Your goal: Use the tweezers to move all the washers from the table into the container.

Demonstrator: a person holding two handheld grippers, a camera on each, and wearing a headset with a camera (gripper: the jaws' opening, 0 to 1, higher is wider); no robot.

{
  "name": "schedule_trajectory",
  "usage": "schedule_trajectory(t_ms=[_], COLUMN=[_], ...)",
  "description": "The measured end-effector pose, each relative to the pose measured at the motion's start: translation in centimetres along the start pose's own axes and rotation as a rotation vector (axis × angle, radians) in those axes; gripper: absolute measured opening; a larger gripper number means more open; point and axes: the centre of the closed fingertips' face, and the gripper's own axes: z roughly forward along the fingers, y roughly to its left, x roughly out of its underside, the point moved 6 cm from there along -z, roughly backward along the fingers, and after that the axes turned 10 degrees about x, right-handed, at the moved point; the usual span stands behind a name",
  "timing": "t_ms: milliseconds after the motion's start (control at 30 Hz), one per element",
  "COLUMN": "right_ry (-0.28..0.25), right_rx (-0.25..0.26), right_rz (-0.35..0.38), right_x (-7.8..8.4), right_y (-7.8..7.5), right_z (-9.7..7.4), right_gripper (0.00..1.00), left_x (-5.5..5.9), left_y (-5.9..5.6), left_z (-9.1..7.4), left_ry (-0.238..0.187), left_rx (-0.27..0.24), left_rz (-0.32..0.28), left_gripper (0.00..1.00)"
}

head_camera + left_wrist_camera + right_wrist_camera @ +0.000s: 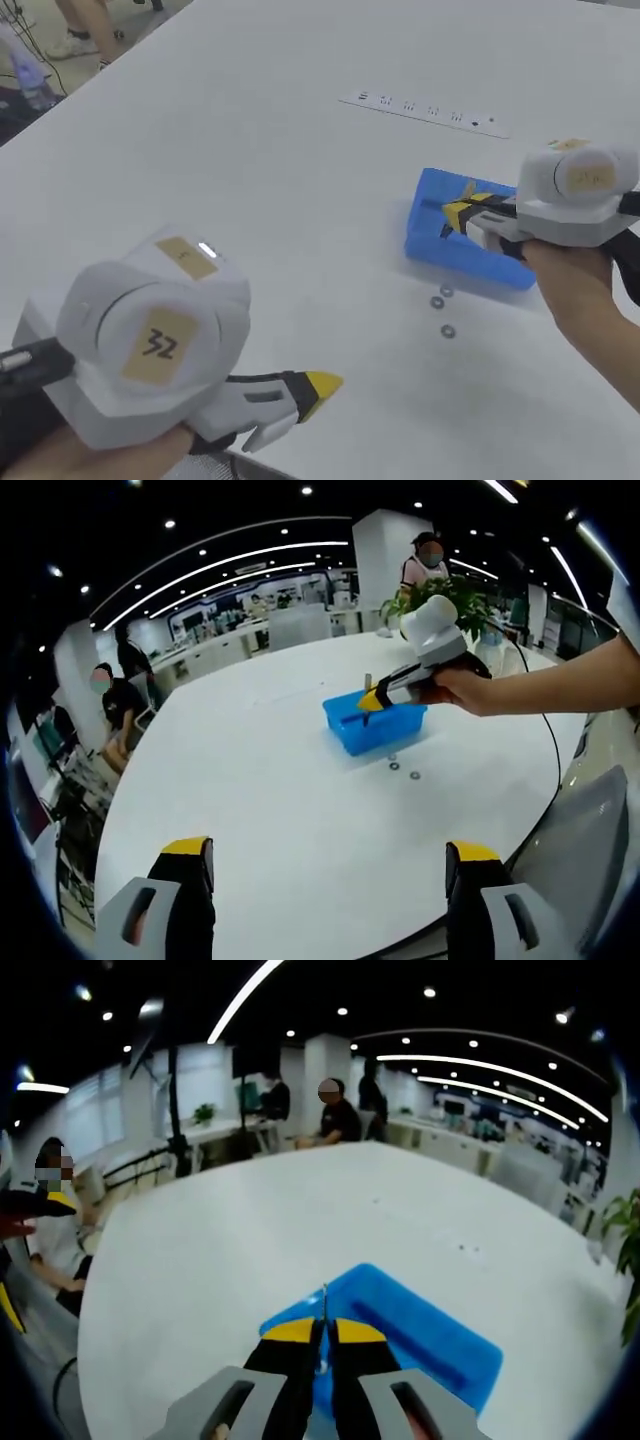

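The work surface was a large white table (250, 180) with a plain, matte top. A blue open-topped container (428, 240) stood directly on it, on the person's right side. Small ring washers (448, 331) lay flat on the bare top just beside the container's near wall, separate from one another. A white socket strip (425, 110) lay farther back, well apart from the container.

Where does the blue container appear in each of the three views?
Head view: blue container right of centre, under the right gripper.
Left gripper view: blue container just above centre.
Right gripper view: blue container at bottom centre, beyond the jaws.
Shared landmark: the right gripper, shut on the tweezers, over it.
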Motion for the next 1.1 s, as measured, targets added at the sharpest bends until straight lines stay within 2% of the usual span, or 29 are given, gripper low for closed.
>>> schedule_trajectory(t_ms=[167,600,833,967,1100], right_ry=[0.006,-0.001,-0.045,-0.077,-0.110], right_rx=[-0.001,-0.001,0.005,0.003,-0.008], right_rz=[0.001,0.016,0.032,0.061,0.092], right_x=[0.5,0.2,-1.1,-1.9,-2.5], right_y=[0.0,0.1,-0.2,-0.6,0.0], right_z=[0.5,0.3,-1.3,-2.9,-4.3], right_gripper=[0.01,0.02,0.02,0.02,0.02], left_x=[0.1,0.1,-0.1,-0.4,-0.6], left_y=[0.1,0.0,-0.2,-0.4,-0.5], left_z=[0.1,0.2,0.1,-0.2,-0.3], left_ry=[0.013,0.019,0.014,-0.009,-0.018], left_rx=[-0.002,0.003,0.006,0.007,0.006], left_rz=[0.005,0.014,0.026,0.024,0.028], left_gripper=[0.99,0.99,0.99,0.99,0.99])
